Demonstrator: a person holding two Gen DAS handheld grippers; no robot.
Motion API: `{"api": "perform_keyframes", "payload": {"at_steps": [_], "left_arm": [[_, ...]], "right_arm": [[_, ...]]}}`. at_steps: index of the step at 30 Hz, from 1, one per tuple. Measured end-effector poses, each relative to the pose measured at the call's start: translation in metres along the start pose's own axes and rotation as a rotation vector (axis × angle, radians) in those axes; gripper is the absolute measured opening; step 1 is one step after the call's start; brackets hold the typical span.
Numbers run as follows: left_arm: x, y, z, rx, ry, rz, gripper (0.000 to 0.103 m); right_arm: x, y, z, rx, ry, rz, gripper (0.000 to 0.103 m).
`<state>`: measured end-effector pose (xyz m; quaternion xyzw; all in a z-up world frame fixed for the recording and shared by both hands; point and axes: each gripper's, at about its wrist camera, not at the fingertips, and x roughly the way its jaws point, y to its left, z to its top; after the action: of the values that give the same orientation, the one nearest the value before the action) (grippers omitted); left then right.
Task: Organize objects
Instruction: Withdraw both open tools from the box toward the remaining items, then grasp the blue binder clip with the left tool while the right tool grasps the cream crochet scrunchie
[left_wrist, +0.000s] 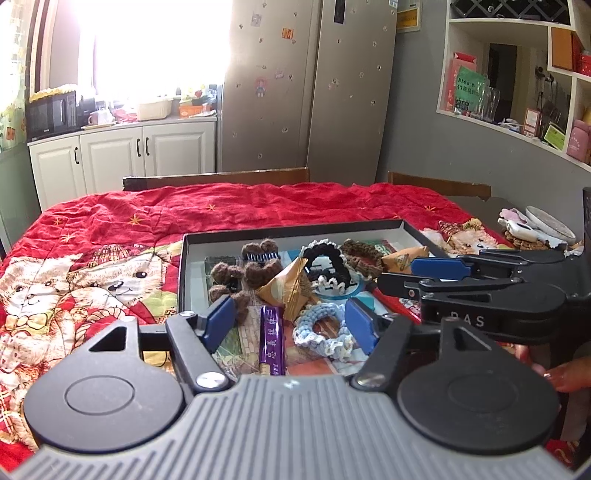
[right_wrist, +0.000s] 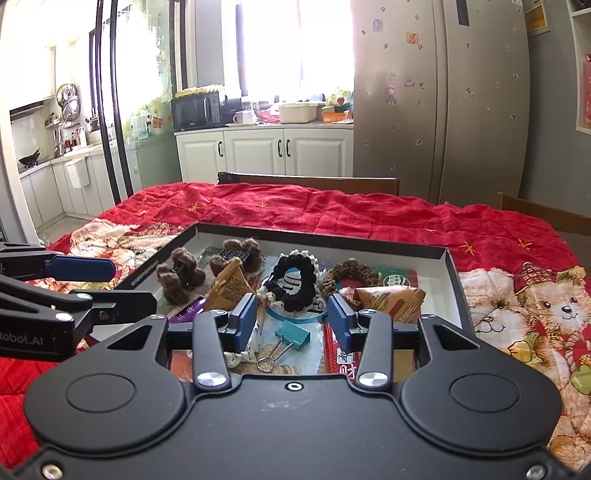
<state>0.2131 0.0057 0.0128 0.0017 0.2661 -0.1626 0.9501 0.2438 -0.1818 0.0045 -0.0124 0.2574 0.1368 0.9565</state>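
Red quilted cloth (left_wrist: 258, 206) covers the worktop, where a shallow black box (left_wrist: 295, 230) holds scrunchies, snack packets and a teal binder clip (right_wrist: 291, 334). Left tool (left_wrist: 291, 321) and right tool (right_wrist: 291, 319) hover above it, both spread and pinching nothing.

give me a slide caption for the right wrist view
Right gripper, fingers apart and empty, over a teal binder clip in the cluttered black box.
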Motion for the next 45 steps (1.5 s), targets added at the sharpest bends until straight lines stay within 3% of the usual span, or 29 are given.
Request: {"api": "perform_keyframes", "payload": {"at_steps": [11, 25, 36, 45], "left_arm": [[-0.031, -0.006, 0.003, 0.026, -0.039, -0.026, 0.082], [-0.056, -0.015, -0.014, 0.08, -0.032, -0.035, 0.085], [-0.064, -0.013, -0.035, 0.028, 0.004, -0.074, 0.085], [-0.06, -0.01, -0.048, -0.036, 0.036, -0.07, 0.085]], "right_arm": [[-0.036, 0.01, 0.001, -0.036, -0.014, -0.003, 0.044], [-0.086, 0.035, -0.008, -0.117, -0.009, 0.044, 0.047], [-0.106, 0.038, -0.032, -0.125, 0.012, 0.044, 0.05], [-0.1, 0.035, -0.057, -0.093, 0.044, 0.066, 0.05]]}}
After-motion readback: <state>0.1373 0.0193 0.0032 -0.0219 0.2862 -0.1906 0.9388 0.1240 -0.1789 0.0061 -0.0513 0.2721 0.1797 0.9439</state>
